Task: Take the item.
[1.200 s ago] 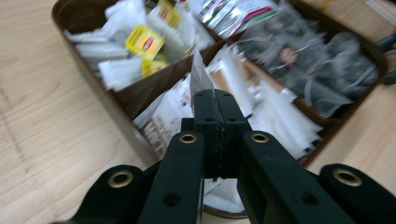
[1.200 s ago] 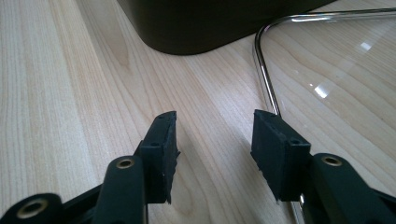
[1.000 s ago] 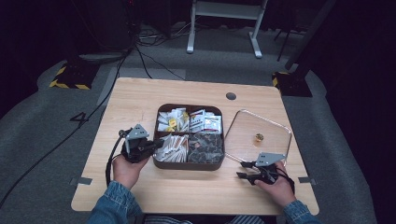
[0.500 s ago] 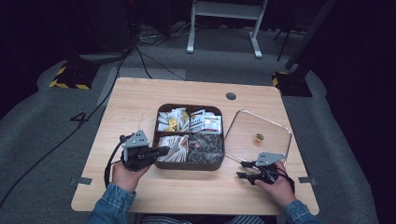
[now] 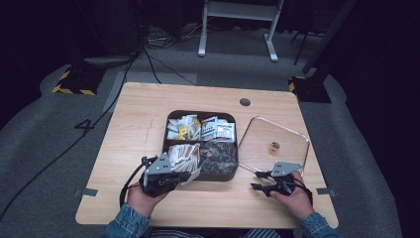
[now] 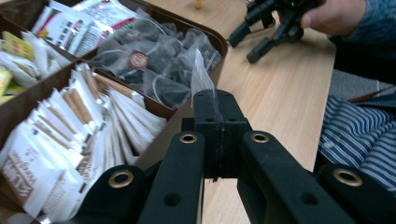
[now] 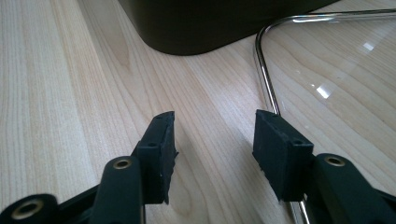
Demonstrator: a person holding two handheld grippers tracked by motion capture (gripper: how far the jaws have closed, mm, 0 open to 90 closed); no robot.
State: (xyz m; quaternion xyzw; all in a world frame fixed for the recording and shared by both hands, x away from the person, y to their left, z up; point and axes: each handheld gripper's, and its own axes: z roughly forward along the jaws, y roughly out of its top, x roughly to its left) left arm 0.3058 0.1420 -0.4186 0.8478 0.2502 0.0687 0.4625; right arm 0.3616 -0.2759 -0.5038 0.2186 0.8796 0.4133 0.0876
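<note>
left gripper view: left tongs (image 6: 217,112) pinching sachet (image 6: 201,74) | high view: blocked

My left gripper (image 6: 215,109) was matt black plastic with brass-looking rivets, and it pinched a thin translucent sachet (image 6: 201,74). Beside it, the dark tray (image 5: 233,171) looked smooth and held white paper packets (image 6: 70,126). Right of the tray, the lid (image 7: 336,60) was glossy clear glass, chrome-rimmed, on the pale, grained wooden table (image 7: 70,79).
</note>
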